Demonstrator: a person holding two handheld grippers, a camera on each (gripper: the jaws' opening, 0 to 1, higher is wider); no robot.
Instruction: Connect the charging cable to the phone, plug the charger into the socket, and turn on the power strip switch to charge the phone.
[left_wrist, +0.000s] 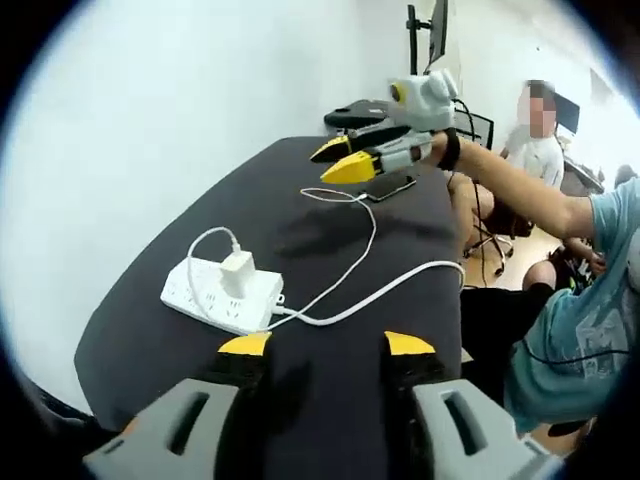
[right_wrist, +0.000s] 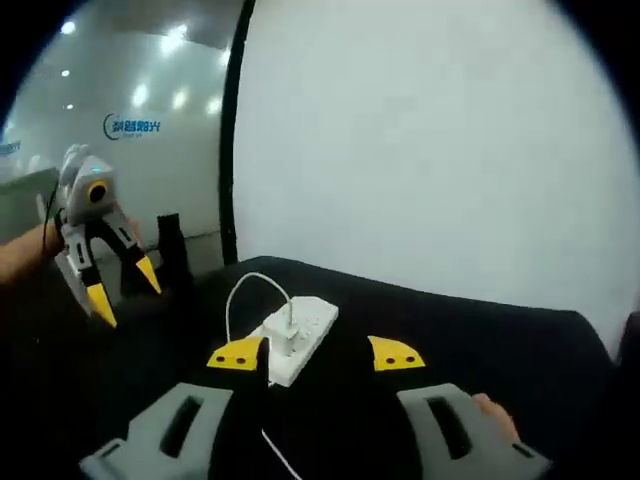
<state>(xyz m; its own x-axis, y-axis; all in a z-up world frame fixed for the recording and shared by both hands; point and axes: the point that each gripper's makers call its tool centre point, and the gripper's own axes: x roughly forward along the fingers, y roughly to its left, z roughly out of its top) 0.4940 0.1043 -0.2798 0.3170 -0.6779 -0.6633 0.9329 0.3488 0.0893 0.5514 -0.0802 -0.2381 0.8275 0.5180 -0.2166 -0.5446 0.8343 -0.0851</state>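
1. Ahead of the left gripper (left_wrist: 325, 345), in the left gripper view, the white power strip (left_wrist: 222, 296) lies on the black table (left_wrist: 400, 235), just beyond the left-hand jaw, with the white charger (left_wrist: 237, 273) already standing in one of its sockets. The white charging cable (left_wrist: 362, 262) loops from the charger and trails away towards the phone (left_wrist: 390, 187), which lies flat at the far end of the table. I cannot tell whether the plug is seated in the phone. This gripper's jaws stand wide apart, released, holding and touching nothing. Beyond them the right gripper (left_wrist: 340, 160) hovers just over the phone, yellow tips parted, nothing between them.

2. Just past the right gripper (right_wrist: 315, 353), in the right gripper view, the power strip (right_wrist: 300, 340) sits between and slightly beyond its yellow tips, charger (right_wrist: 281, 338) plugged in, cable (right_wrist: 250, 295) arching off it. Its jaws are well open and empty. Off to the left of that view the left gripper (right_wrist: 125, 290) hangs in the air, jaws spread, grasping nothing.

3. By my reckoning the plugging-in is done and the switch is the step in hand. I cannot make out the switch itself. The next move calls for one jaw tip to come down on the strip's end and press it, without nudging the strip.
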